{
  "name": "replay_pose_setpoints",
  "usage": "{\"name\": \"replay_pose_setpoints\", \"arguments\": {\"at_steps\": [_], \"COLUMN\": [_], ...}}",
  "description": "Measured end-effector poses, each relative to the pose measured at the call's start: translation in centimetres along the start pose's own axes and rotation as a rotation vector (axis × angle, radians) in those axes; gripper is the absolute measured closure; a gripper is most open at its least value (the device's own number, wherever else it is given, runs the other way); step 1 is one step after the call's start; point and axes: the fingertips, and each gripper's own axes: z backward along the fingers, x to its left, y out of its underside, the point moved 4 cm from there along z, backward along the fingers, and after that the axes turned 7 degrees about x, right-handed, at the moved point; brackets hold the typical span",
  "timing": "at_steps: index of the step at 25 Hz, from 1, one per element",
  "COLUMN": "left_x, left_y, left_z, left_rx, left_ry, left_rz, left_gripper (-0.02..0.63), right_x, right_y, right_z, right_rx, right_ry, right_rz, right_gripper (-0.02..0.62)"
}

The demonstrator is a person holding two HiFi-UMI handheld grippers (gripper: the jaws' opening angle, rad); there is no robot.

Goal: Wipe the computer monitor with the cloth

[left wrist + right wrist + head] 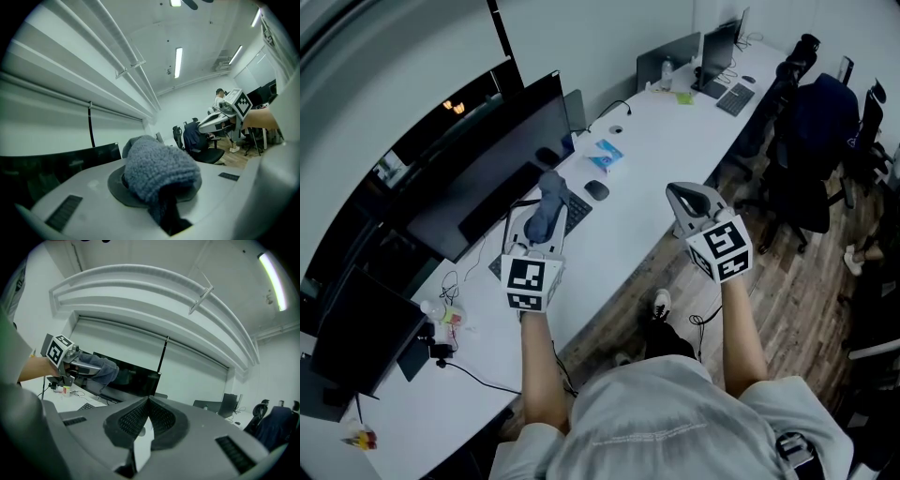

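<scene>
A wide black monitor (483, 164) stands along the far edge of the white desk (656, 141). My left gripper (542, 234) is shut on a grey-blue fluffy cloth (549, 208), held above the keyboard just in front of the screen. In the left gripper view the cloth (157, 171) bulges out between the jaws and hides the tips. My right gripper (682, 199) hovers over the desk's near edge, off to the right, shut with nothing in it; its ribbed pads (136, 418) meet at the tips. The right gripper view shows the monitor (136, 378) and the cloth (106, 369).
A keyboard (575, 212), a mouse (596, 189) and a blue packet (606, 155) lie on the desk. Cables and small clutter (445, 314) sit to the left near a second dark screen (356, 337). Office chairs (811, 141) stand to the right on the wooden floor.
</scene>
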Motion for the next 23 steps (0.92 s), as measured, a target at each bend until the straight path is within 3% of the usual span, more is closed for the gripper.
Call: {"name": "replay_pose_setpoints", "arguments": {"at_steps": [23], "left_x": [0.5], "left_y": [-0.7], "left_z": [-0.6], "left_rx": [-0.013], "left_ry": [-0.008], "left_rz": [-0.004], "left_gripper": [0.549], "right_x": [-0.5], "right_y": [-1.1], "right_z": [0.0], "right_rx": [-0.015], "right_ry": [0.017], "right_rz": [0.024], "right_gripper": [0.591]}}
